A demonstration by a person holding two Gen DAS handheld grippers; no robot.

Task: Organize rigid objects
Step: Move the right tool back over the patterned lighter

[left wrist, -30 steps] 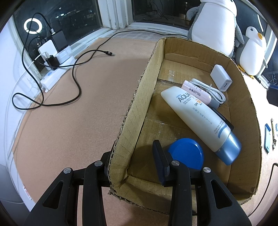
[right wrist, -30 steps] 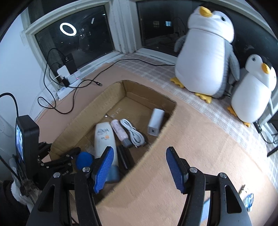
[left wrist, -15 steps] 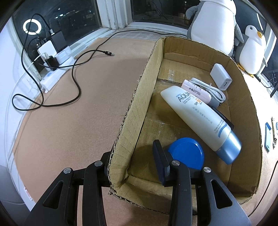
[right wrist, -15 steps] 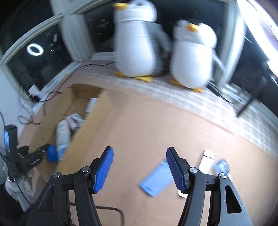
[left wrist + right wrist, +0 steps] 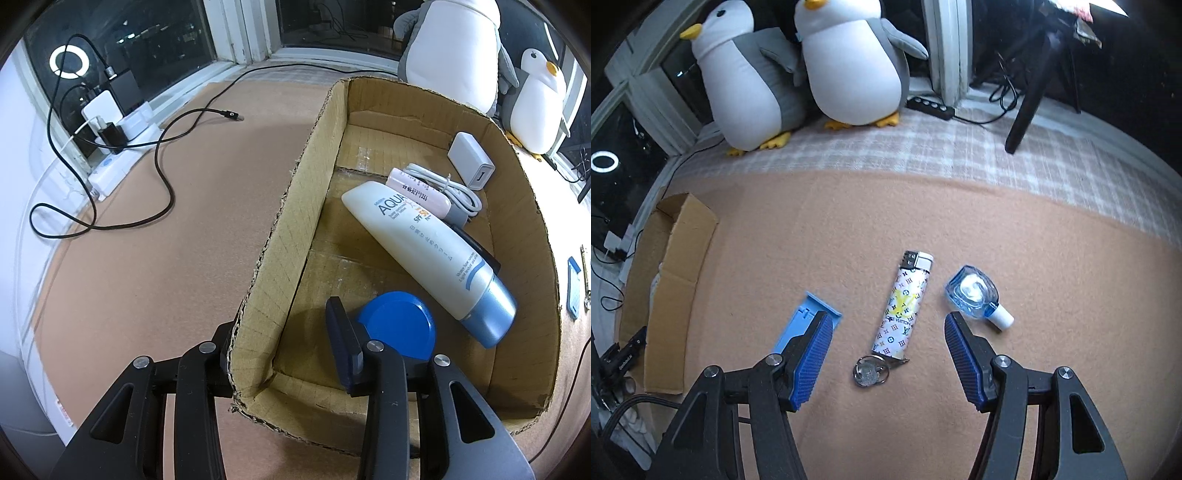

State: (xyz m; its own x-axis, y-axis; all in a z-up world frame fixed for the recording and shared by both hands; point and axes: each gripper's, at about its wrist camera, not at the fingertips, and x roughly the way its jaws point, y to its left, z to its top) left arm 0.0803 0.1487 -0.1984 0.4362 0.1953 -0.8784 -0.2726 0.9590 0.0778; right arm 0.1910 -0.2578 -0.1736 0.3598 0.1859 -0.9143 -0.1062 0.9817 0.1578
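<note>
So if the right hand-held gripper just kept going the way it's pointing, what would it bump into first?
Most likely the patterned white lighter lying on the tan felt mat. It sits between the open blue fingers of the right hand-held gripper, with the small metal key ring at its near end. Depth is hard to judge.

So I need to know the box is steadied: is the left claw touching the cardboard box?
Touching. The left wrist view shows the left claw clamped over the cardboard box wall at its near corner, one finger outside, one inside.
</note>
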